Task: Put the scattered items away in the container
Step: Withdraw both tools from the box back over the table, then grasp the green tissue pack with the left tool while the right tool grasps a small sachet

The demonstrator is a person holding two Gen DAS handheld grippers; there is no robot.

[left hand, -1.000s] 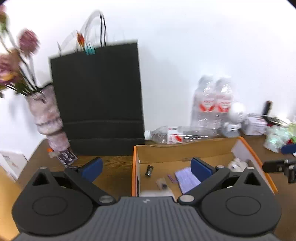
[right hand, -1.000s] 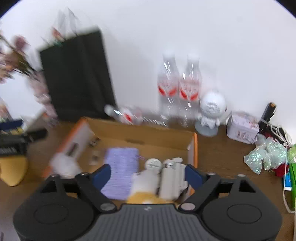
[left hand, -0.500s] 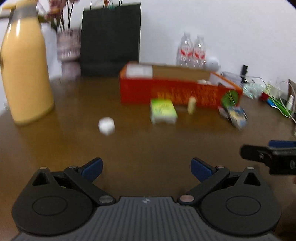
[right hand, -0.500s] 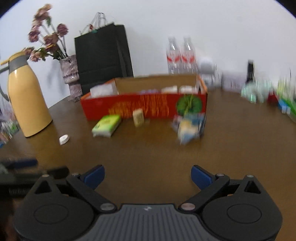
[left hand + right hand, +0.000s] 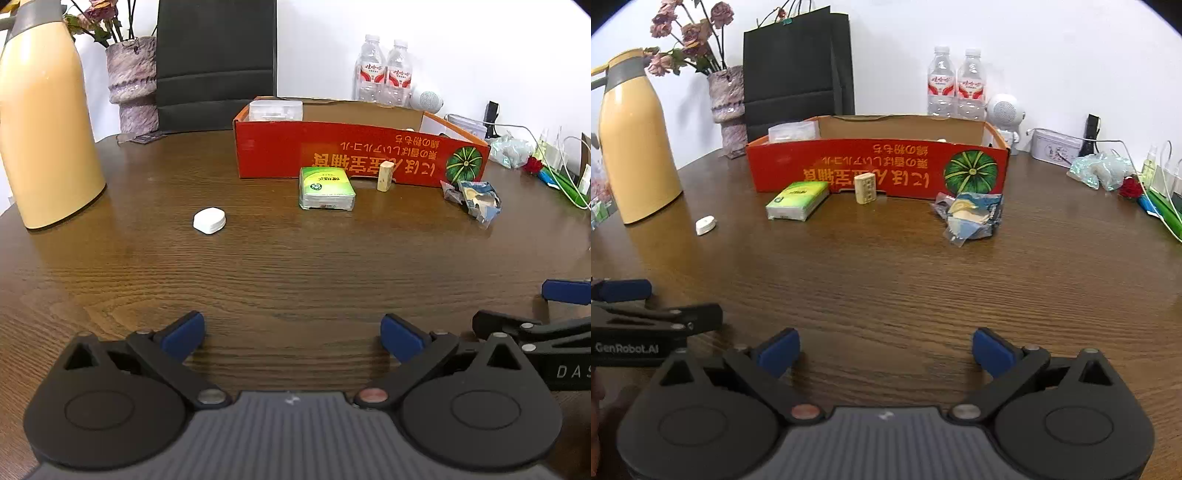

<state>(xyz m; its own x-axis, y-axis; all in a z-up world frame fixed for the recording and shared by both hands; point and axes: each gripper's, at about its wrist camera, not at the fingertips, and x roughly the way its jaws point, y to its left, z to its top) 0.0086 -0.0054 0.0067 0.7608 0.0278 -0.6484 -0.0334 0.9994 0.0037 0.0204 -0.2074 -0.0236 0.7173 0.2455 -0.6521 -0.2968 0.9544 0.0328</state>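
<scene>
A red cardboard box (image 5: 354, 155) (image 5: 879, 166) stands open at the far side of the round wooden table. In front of it lie a green tissue pack (image 5: 325, 187) (image 5: 798, 200), a small beige block (image 5: 385, 176) (image 5: 865, 188), a crumpled blue wrapper (image 5: 476, 199) (image 5: 971, 217) and a small white case (image 5: 209, 220) (image 5: 705, 224). My left gripper (image 5: 291, 334) and my right gripper (image 5: 885, 350) are both open and empty, low over the near part of the table, side by side and well short of the items.
A yellow thermos (image 5: 44, 125) (image 5: 635, 140) stands at the left. A flower vase (image 5: 133, 85), a black paper bag (image 5: 216, 62) and two water bottles (image 5: 382, 72) stand behind the box. Cables, a tin and small clutter (image 5: 1108, 170) line the right edge.
Both grippers have pulled back from above the box to low over the near table. The scattered items in front of the box have come into view.
</scene>
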